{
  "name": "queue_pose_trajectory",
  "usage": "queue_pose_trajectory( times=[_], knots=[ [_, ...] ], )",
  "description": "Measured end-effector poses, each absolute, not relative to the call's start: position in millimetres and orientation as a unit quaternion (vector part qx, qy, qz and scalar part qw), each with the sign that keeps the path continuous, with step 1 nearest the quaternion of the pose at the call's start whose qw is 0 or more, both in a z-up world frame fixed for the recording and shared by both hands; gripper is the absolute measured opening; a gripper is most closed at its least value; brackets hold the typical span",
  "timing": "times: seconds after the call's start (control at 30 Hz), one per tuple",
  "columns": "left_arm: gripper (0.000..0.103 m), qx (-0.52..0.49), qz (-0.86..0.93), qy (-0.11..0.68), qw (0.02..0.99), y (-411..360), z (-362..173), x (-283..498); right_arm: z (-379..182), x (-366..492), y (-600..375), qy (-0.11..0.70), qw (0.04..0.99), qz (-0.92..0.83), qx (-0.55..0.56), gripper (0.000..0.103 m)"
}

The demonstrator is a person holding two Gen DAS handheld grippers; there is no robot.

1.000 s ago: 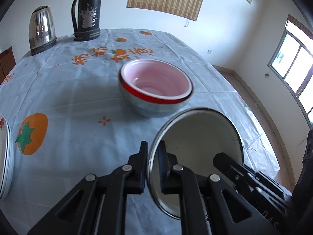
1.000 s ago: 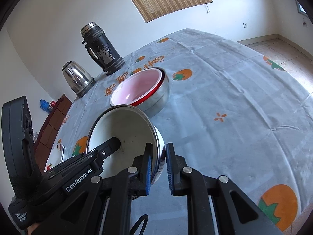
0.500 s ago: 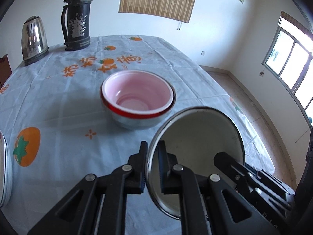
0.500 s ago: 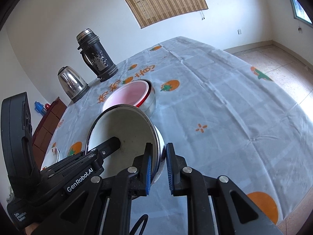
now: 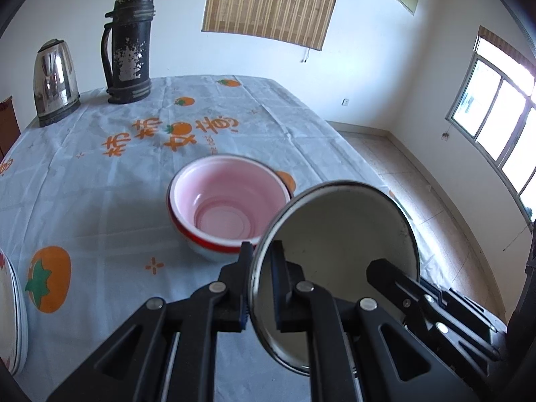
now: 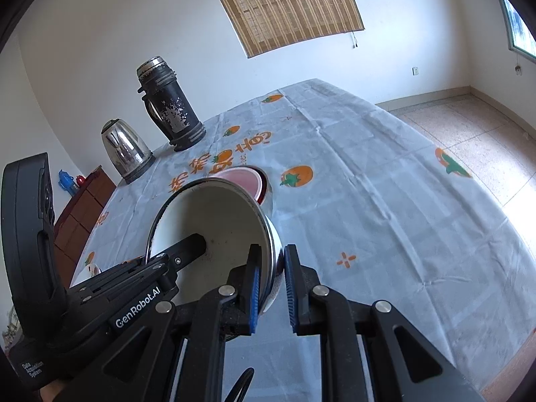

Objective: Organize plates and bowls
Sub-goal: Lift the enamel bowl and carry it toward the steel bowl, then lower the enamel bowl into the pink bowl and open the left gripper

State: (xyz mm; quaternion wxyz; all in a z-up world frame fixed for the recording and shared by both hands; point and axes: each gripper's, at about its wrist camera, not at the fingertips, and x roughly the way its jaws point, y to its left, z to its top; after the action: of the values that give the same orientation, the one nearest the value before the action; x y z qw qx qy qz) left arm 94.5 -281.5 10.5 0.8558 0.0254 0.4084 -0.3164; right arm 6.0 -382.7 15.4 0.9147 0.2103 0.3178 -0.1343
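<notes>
We hold one white enamel bowl (image 5: 348, 231) up in the air with both grippers. Our left gripper (image 5: 260, 284) is pinched tight on the bowl's thin rim at the 9 o'clock side, one finger (image 5: 239, 288) outside and one inside. Our right gripper (image 6: 271, 288) is nearly closed too, and its blue pads (image 6: 254, 288) press on the bowl's wall at the 3 o'clock side. The bowl is tipped up, so its open mouth faces back at us.

Ahead of the held bowl, at 12 o'clock, a pink bowl with a red band (image 5: 231, 207) sits on the table (image 5: 83, 181). In the right wrist view the held bowl hides most of it. The held bowl is above the cloth and apart from the pink bowl.

Far back at 11 o'clock stand a tall black flask (image 5: 129, 47) and a shiny kettle (image 5: 55, 80), side by side near the far edge. At 8 o'clock, at the left edge of the left wrist view, we see the rim of a stack of white plates (image 5: 15, 318).

The cloth is bare at 9 o'clock between the plates and the pink bowl. It is also bare at 3 o'clock in the right wrist view, out to the table's right edge, where the cloth (image 6: 435, 234) hangs down over the tiled floor (image 6: 485, 134).
</notes>
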Motion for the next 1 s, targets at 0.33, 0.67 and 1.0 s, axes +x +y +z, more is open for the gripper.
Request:
queue_pose_trajectory(
  times=[0.33,0.67,1.0],
  knots=[
    [0.008,-0.016,-0.323,0.413,0.851,-288.1,25.4,132.7,43.6,42.8,-389.5,0.314,0.925,-0.141,0.160,0.015],
    [0.008,-0.022,-0.292,0.425,0.857,-297.4,18.9,176.1,42.4,97.4,-399.2,0.333,0.924,-0.135,0.132,0.015],
    [0.008,-0.029,-0.252,0.466,0.848,-292.9,-12.4,202.6,8.3,140.7,-404.1,0.386,0.907,-0.109,0.130,0.014]
  ],
)
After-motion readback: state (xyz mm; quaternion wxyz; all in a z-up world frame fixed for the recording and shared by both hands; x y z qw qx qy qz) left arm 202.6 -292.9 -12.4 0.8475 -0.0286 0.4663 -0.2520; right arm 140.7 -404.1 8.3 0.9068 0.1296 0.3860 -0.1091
